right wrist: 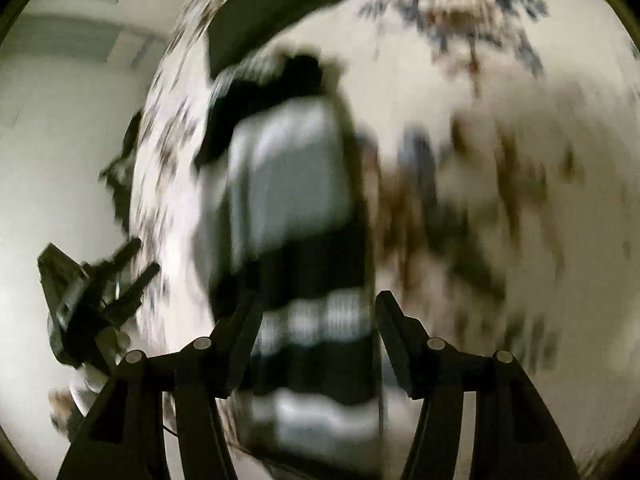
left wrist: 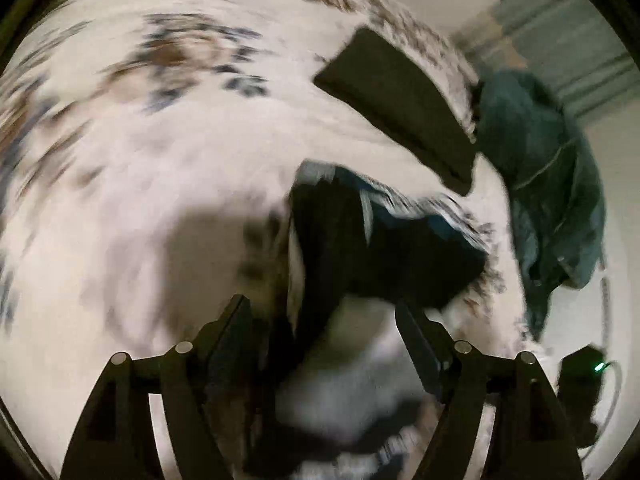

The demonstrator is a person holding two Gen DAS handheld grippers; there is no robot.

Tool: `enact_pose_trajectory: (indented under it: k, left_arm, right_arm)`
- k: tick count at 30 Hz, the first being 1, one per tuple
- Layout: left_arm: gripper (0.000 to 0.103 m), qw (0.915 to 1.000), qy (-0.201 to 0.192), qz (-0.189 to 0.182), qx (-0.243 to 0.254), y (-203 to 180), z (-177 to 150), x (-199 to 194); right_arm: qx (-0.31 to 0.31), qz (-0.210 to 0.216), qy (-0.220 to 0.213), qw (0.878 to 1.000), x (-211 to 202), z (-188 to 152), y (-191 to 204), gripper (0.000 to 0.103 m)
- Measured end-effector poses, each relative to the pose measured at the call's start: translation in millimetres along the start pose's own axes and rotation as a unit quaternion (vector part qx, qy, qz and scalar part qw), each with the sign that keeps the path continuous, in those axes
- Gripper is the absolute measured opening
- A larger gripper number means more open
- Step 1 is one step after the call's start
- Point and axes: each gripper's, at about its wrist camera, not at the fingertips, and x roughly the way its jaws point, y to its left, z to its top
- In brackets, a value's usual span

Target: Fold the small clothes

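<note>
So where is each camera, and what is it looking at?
Left wrist view: sits on the left gripper, looking down at the flowery bedspread and a dark garment; only its own open fingers show.
Right wrist view: sits on the right gripper, looking down at a blurry striped garment; its own open fingers show, and the left gripper off to the side.
Both share the bedspread and a flat dark cushion.

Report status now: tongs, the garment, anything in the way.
Left tongs open, empty. Right tongs open, empty. Dark striped garment lies on the floral bedspread, too blurred to judge folds. Dark folded piece beyond, apart.
</note>
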Motion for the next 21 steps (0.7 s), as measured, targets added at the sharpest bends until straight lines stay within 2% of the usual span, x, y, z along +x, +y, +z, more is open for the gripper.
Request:
enact_pose_trajectory:
  k: [2,3,4,5,8,9,10,11,14,16,18,19,20,21]
  left_arm:
    - [0.073,0.9997,0.021,0.003,0.014,-1.3,21.7,32.9]
    - [0.063,0.9992,0.030,-0.006,0.025,-2.5,30.9,49.1]
    - [0.037,0.9988,0.026,-0.018,0.037,-4.7,33.0,51.6]
    - [0.009,0.9980,0.025,-0.012,0.057,-9.2,36.1,56.1]
    - [0.009,0.9970,-0.022,-0.052,0.053,-5.0,35.2,33.5]
    - [0.009,0.9969,-0.035,-0.064,0.030,6.0,33.7,23.1]
    - [0.009,0.9968,-0.040,-0.068,0.013,13.8,36.5,20.5]
    - [0.009,0.9974,-0.033,-0.063,-0.008,27.8,37.9,21.6]
    - [0.009,0.9985,-0.011,-0.046,-0.029,49.5,33.7,36.8]
    - [0.009,0.9991,-0.005,-0.037,-0.018,46.3,31.7,38.4]
    - [0.013,0.9989,0.007,-0.042,-0.018,41.9,36.0,37.3]
    - [0.014,0.9985,0.015,-0.046,-0.026,40.5,39.9,36.7]
    - [0.020,0.9984,0.018,-0.045,-0.028,38.9,44.0,37.2]
    - [0.034,0.9985,0.016,-0.044,-0.026,39.3,47.1,38.4]
  right_arm:
    - [0.021,-0.008,-0.010,1.000,21.6,47.5,-3.7,0.061]
    - [0.030,-0.010,-0.010,0.999,31.9,63.1,-3.5,0.061]
    - [0.043,-0.009,-0.008,0.999,45.5,81.3,-3.6,0.061]
    - [0.053,-0.006,-0.005,0.999,59.6,90.8,-2.7,0.061]
    - [0.075,0.016,0.008,0.997,89.9,117.4,0.2,0.061]
    - [0.083,0.020,0.011,0.996,97.6,122.1,1.0,0.055]
    - [0.086,0.029,0.009,0.996,102.4,124.6,2.3,0.028]
    - [0.077,0.019,0.003,0.997,107.1,126.6,6.3,0.021]
    - [0.081,0.014,-0.024,0.996,103.7,125.4,2.9,0.016]
    - [0.097,-0.002,-0.045,0.994,100.1,127.2,-5.0,0.006]
    - [0.100,-0.034,-0.042,0.993,100.5,133.9,-11.6,0.006]
    - [0.104,-0.027,-0.034,0.994,101.5,136.8,-14.9,0.006]
    - [0.115,0.005,-0.027,0.993,102.9,142.1,-19.0,0.006]
    - [0.119,0.027,-0.027,0.992,102.8,145.9,-20.3,0.008]
